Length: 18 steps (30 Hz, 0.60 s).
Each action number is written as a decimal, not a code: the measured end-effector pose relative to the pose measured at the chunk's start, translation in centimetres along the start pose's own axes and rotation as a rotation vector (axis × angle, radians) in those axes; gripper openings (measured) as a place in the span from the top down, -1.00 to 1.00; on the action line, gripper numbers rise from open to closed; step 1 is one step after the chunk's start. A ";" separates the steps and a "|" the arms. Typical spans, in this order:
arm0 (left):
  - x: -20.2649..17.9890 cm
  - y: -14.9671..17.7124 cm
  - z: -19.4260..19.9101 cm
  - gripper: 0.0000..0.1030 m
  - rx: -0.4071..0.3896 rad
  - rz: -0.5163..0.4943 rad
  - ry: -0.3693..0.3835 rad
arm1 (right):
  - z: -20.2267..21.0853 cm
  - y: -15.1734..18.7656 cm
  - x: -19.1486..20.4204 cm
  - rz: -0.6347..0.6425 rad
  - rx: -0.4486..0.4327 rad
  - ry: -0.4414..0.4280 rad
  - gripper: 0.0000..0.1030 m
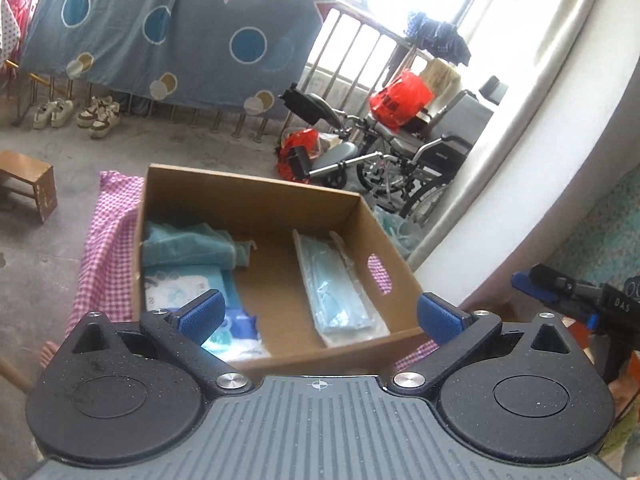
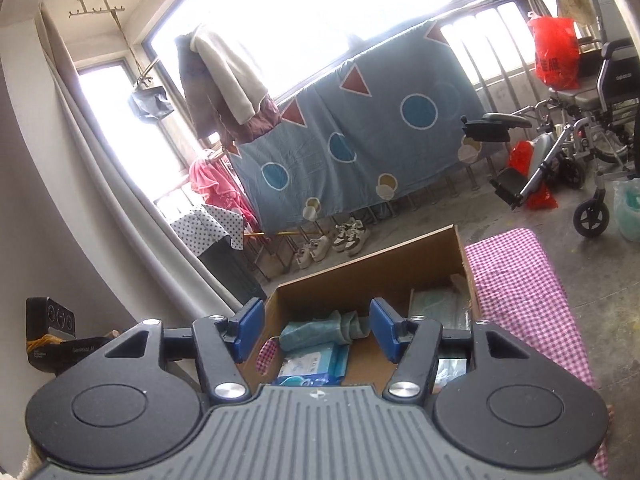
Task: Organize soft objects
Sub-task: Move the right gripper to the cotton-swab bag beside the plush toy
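Note:
An open cardboard box (image 1: 256, 196) stands on a pink checked cloth (image 1: 106, 248). Inside lie a folded teal cloth (image 1: 188, 244), a blue-and-white wipes pack (image 1: 188, 288) and a clear bag of blue face masks (image 1: 336, 288). My left gripper (image 1: 320, 314) is open and empty, just above the box's near edge. The right gripper shows at the right edge of the left wrist view (image 1: 576, 296). In the right wrist view my right gripper (image 2: 318, 330) is open and empty over the box (image 2: 368, 268), with the teal cloth (image 2: 320, 330) and the wipes pack (image 2: 312, 364) between its fingers.
A wheelchair (image 1: 404, 152) with a red bag (image 1: 400, 98) stands behind the box. A blue patterned sheet (image 1: 160, 28) hangs on a railing, shoes (image 1: 76, 114) below it. A small wooden stool (image 1: 28, 182) is on the floor left. A white curtain (image 1: 532, 120) hangs right.

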<state>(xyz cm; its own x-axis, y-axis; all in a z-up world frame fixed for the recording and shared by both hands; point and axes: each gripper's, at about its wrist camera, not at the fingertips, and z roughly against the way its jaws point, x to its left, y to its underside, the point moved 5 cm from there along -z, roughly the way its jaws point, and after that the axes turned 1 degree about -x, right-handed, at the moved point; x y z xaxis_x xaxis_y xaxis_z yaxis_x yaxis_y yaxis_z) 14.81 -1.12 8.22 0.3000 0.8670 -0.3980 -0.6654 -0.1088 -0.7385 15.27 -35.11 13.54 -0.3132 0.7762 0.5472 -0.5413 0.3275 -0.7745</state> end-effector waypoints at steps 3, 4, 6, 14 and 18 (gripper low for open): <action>0.8 3.2 0.5 -0.99 0.017 -0.014 -0.032 | -0.2 3.2 0.8 -0.033 0.032 -0.007 -0.30; 1.0 4.3 0.3 -0.99 0.034 -0.019 -0.038 | -0.5 4.2 0.9 -0.045 0.047 0.000 -0.30; 1.0 6.4 -0.5 -0.99 0.076 -0.041 -0.040 | -1.1 6.4 0.8 -0.082 0.083 0.012 -0.31; 0.4 12.9 -4.8 -0.99 0.253 -0.079 0.002 | -4.3 12.8 -1.2 -0.225 0.231 0.090 -0.31; -1.1 15.8 -6.8 -0.96 0.341 -0.153 0.039 | -5.2 14.8 -1.3 -0.250 0.333 0.081 -0.31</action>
<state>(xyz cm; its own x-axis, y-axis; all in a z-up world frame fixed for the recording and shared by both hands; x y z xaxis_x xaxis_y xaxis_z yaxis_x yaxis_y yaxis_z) 8.60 -7.07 -6.68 0.4351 0.8406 -0.3227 -0.7985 0.1946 -0.5697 11.70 -28.47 -0.29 -0.0853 0.7392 0.6681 -0.8192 0.3296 -0.4693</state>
